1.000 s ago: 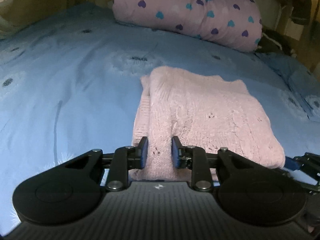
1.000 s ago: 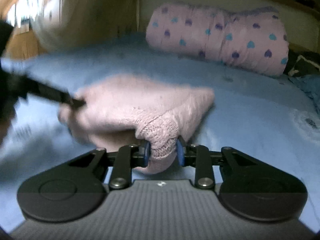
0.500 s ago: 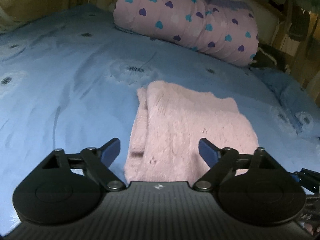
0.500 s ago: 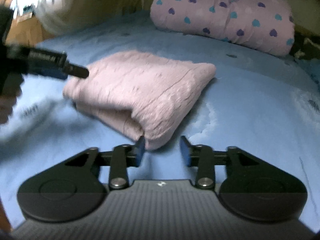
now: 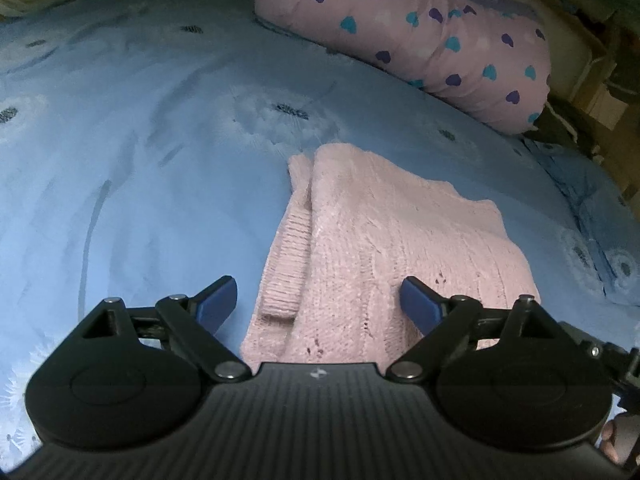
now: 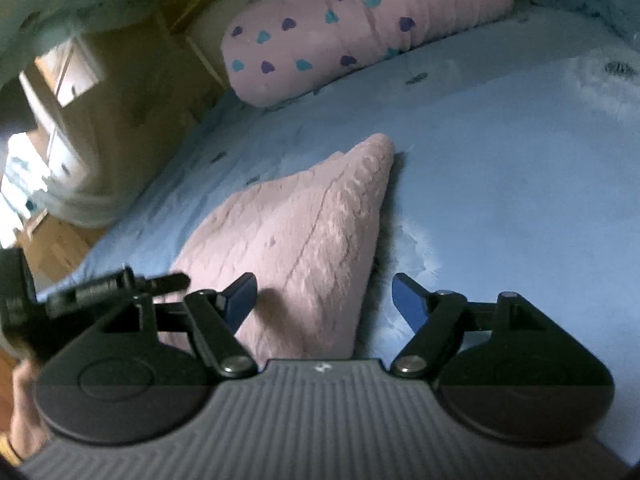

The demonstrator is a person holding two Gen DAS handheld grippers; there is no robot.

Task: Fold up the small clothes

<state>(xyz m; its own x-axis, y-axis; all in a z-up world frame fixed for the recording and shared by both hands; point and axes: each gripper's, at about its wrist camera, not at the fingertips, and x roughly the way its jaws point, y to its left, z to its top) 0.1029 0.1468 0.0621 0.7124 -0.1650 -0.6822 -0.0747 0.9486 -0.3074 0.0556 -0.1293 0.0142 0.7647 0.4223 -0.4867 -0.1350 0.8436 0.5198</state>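
Observation:
A folded pink knit sweater [image 5: 384,248] lies flat on the blue bedsheet [image 5: 140,184]. My left gripper [image 5: 316,300] stands open at the sweater's near edge, its blue pads spread wide above the knit without pressing it. In the right wrist view the same sweater [image 6: 304,240] lies tilted across the frame. My right gripper [image 6: 324,300] is open and its jaws are still opening; the sweater's near corner sits between them but the pads do not press it. The other gripper's black frame [image 6: 120,284] shows at the left edge.
A pink bolster with blue and purple hearts [image 5: 412,36] lies across the head of the bed, also in the right wrist view as the bolster [image 6: 360,20]. A wooden bed frame [image 5: 600,92] rims the right side. A hand [image 6: 24,412] shows at the lower left.
Both grippers let go of the sweater and spread their jaws. The sweater dropped flat onto the sheet. The right gripper rolled, so its view is now tilted.

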